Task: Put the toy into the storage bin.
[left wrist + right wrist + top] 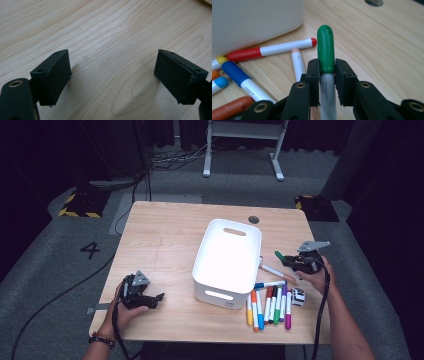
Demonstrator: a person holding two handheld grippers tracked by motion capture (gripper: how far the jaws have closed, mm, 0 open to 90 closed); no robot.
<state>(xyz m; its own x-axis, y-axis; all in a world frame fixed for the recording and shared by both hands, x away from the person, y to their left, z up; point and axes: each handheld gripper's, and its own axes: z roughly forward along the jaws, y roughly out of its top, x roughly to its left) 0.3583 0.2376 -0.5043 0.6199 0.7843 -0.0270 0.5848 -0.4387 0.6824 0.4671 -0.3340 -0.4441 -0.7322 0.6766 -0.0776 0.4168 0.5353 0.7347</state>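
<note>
The wooden bench [165, 240] carries a white bin [228, 261] near its middle, handle slots at its far and near ends; its inside looks bare as far as the high view shows. To the right of the bin, by its near corner, a row of markers [269, 306] lies side by side on the bench, with a blue one [269, 284] and a red-capped one [276, 272] lying crosswise just beyond them, and a small black-and-white cube [298, 296] at the row's right end. The right gripper [291, 263] hangs above the bench at the right, jaws clamped on a green-capped marker [326, 51] whose cap points toward the bin. The left gripper [156, 297] rests at the near left, well apart from everything, jaws spread wide over bare wood with nothing between them. The work looks barely begun: one marker is lifted and not yet in the bin, and all the others remain to be gathered
</note>
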